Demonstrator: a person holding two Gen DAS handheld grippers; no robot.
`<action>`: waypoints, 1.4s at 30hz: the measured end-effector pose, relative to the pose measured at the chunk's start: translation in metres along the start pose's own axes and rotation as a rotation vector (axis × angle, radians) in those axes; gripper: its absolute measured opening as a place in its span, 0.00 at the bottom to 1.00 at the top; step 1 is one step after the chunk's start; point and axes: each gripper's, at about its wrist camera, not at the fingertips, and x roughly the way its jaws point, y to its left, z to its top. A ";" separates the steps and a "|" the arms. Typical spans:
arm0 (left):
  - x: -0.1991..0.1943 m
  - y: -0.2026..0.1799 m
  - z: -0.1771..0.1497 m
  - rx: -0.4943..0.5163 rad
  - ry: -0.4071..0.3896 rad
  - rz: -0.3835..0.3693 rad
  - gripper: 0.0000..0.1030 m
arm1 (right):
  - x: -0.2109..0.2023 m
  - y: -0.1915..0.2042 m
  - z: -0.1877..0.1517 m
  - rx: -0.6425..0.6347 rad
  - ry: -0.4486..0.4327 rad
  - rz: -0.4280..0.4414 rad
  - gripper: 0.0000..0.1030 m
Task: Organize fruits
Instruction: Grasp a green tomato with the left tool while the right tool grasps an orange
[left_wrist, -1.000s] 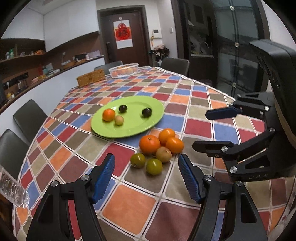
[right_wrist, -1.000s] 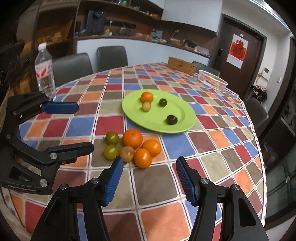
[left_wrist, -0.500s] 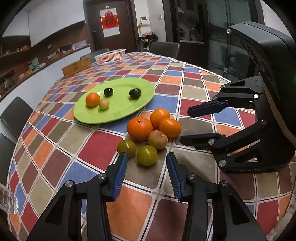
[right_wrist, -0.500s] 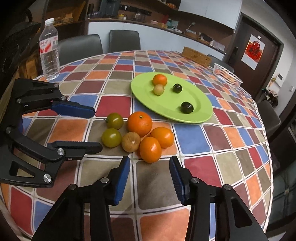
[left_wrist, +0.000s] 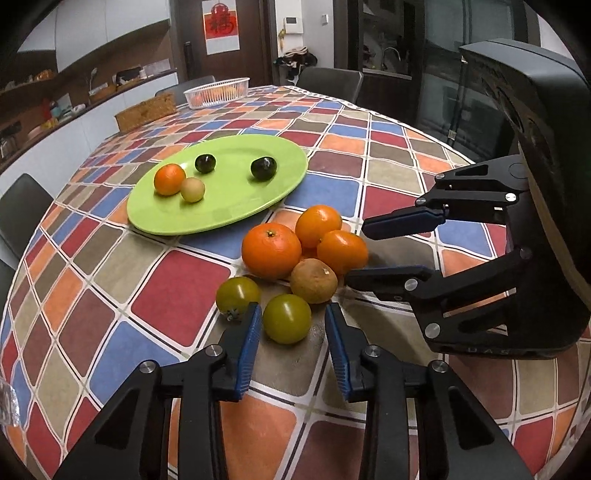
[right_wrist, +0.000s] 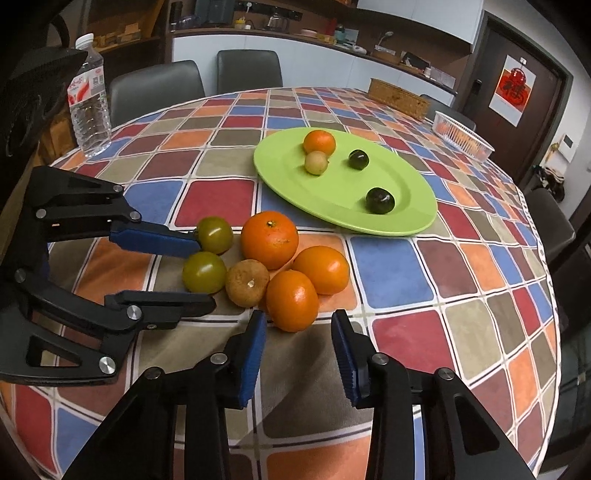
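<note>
Well beyond the jaws, the white basket's (left_wrist: 217, 92) contents are too blurred to identify; the bottle (left_wrist: 6, 400) is cut off.

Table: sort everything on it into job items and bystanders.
Job:
- green plate holding four small fruits
- loose pile: oranges, brown fruit, green tomatoes
- left gripper and right gripper, both closing

Bystanders:
- water bottle
- white basket
- wicker box
</note>
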 end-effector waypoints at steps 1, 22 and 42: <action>0.001 0.000 0.000 -0.004 0.002 0.001 0.33 | 0.001 0.000 0.001 -0.003 -0.001 0.000 0.36; -0.012 0.012 0.007 -0.115 -0.037 -0.011 0.27 | -0.006 -0.004 0.002 0.107 -0.038 0.049 0.30; -0.063 0.010 0.025 -0.122 -0.166 0.027 0.27 | -0.057 -0.011 0.016 0.202 -0.161 0.010 0.30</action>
